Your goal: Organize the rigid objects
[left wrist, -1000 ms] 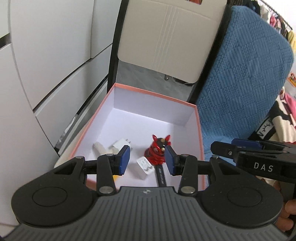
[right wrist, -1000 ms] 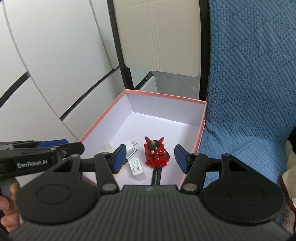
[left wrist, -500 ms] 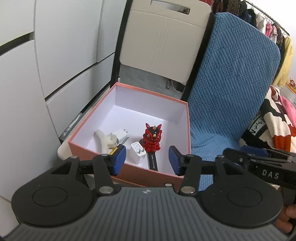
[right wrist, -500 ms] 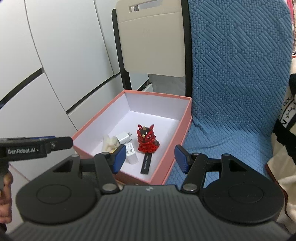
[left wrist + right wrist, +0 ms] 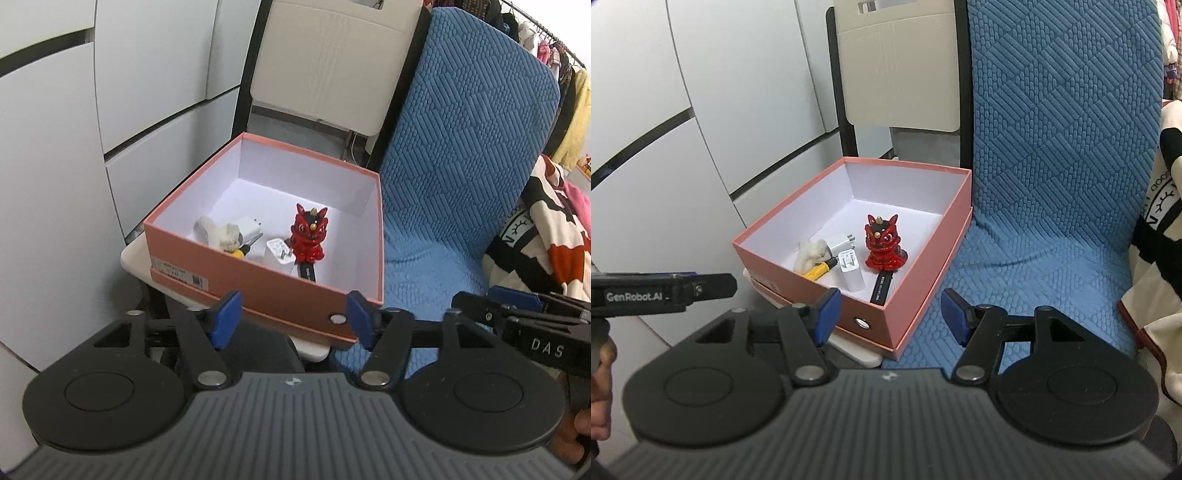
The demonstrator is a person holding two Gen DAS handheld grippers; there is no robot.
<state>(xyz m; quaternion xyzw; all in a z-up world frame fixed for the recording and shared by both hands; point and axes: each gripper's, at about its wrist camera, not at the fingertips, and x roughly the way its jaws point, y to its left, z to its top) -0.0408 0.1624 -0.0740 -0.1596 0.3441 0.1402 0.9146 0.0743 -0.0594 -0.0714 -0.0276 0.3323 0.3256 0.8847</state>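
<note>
A pink box [image 5: 258, 291] [image 5: 923, 288] with a white inside sits on a small white stool. In it stand a red lion figurine [image 5: 308, 234] [image 5: 883, 243], two white chargers [image 5: 279, 254] [image 5: 850, 271], a cream rough lump [image 5: 218, 234] [image 5: 809, 254], a yellow-handled tool [image 5: 820, 271] and a black stick [image 5: 881, 288]. My left gripper [image 5: 291, 319] is open and empty, in front of the box's near wall. My right gripper [image 5: 891, 315] is open and empty, in front of the box's near corner.
A blue quilted cover [image 5: 461, 166] [image 5: 1052, 166] lies over a seat to the right of the box. A beige chair back [image 5: 332, 62] stands behind it. White cabinet panels [image 5: 55, 147] fill the left. A patterned cloth [image 5: 535, 240] lies at the far right.
Both grippers have pulled back and up from over the box, so the whole box now shows. The left jaws have opened wider. The objects in the box have not moved.
</note>
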